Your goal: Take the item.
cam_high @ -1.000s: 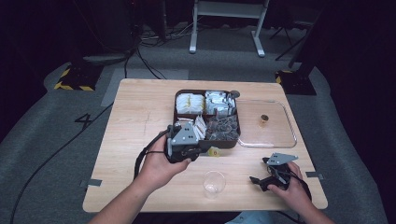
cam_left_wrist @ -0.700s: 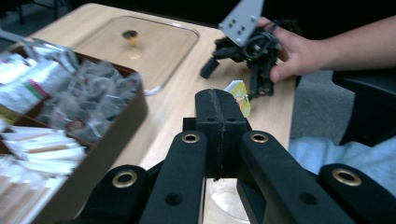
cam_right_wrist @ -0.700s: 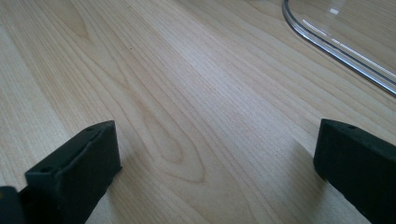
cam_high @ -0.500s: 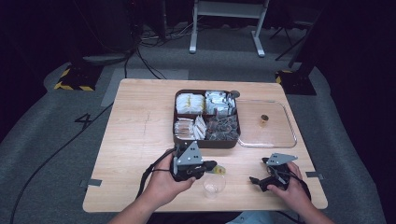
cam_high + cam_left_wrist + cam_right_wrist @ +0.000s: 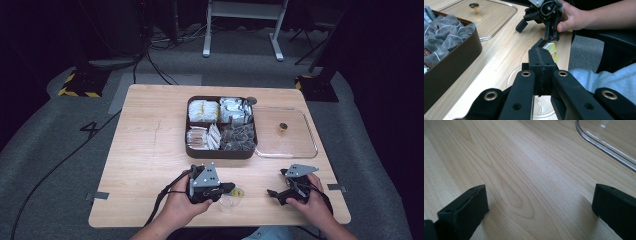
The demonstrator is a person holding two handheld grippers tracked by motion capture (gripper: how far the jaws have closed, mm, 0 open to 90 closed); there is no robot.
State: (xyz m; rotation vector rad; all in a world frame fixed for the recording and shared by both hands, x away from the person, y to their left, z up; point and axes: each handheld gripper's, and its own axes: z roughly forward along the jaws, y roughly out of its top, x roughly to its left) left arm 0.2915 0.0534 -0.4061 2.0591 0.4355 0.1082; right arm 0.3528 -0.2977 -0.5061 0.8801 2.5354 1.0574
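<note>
The left gripper (image 5: 226, 189), a black jointed tool with a grey three-cornered plate on top, has its jaws pressed flat together, pinching what looks like the string of a small yellow-tagged tea bag (image 5: 238, 192); in the left gripper view the thin glossy tag (image 5: 551, 51) hangs just past the matte black tips. It sits directly over a small clear plastic cup (image 5: 226, 204), round-rimmed and see-through, standing close to the near edge of the surface (image 5: 145, 150), which is pale wood with long straight grain and rounded corners. The right gripper (image 5: 278, 193) rests low near the near right corner, its blocky black jaws spread wide with only bare wood grain between them. Toward the far middle of the surface stands a dark brown square box (image 5: 221, 150) with smooth walls, split into four compartments: yellowish wrapped packets at the far left, silvery foil sachets at the far right, white paper packets at the near left, and gauzy mesh bags of dark leaves at the near right. Touching its right side lies a flat clear lid (image 5: 295, 145) with rounded corners and a small brass-coloured knob (image 5: 283, 127).
</note>
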